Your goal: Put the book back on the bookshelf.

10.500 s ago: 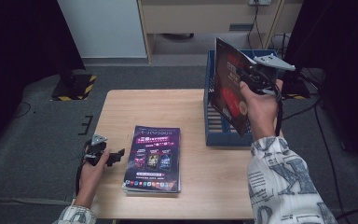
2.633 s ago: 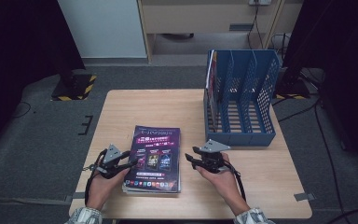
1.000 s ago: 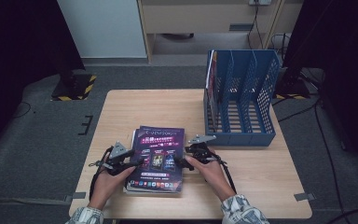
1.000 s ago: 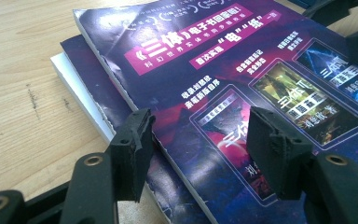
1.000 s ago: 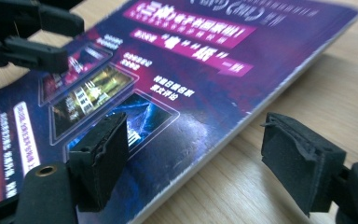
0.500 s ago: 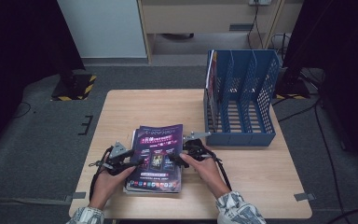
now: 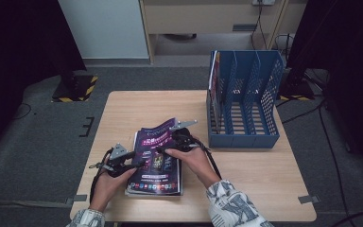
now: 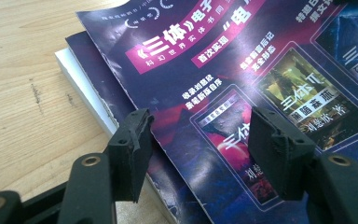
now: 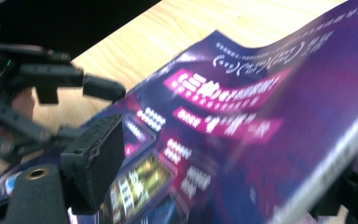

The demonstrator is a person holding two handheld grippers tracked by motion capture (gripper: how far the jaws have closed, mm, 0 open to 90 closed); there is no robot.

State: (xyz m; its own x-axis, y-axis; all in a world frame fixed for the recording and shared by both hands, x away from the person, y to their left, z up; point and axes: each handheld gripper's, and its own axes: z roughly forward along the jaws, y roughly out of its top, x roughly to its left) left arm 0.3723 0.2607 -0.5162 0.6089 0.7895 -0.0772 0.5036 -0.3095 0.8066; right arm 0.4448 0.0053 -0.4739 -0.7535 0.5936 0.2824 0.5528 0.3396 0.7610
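- Magazines of the same purple cover are stacked [image 7: 155,182] near the front edge of the wooden table [image 7: 123,113], to the left of a blue file rack [image 7: 243,116] that stands at the table's right side; one copy is already stood upright in the rack's leftmost slot [image 7: 213,75].
- The top magazine [image 7: 158,137] is raised at its far right side, so that it tilts off the stack and can be separated from the copies below.
- The right gripper [image 7: 178,137] is set at that raised edge. In the right gripper view the cover [image 9: 261,140] lies between the jaws, its white page edge close to the right-hand one; the jaws have just been opening a little, and whether the pads press on it cannot be told.
- The left gripper [image 7: 139,163] is held over the stack's left edge, jaws about half apart and closed on nothing; in the left gripper view both pads [image 8: 133,154] hover over the cover [image 8: 223,93]. It is judged to be placed there to keep the lower copies down.
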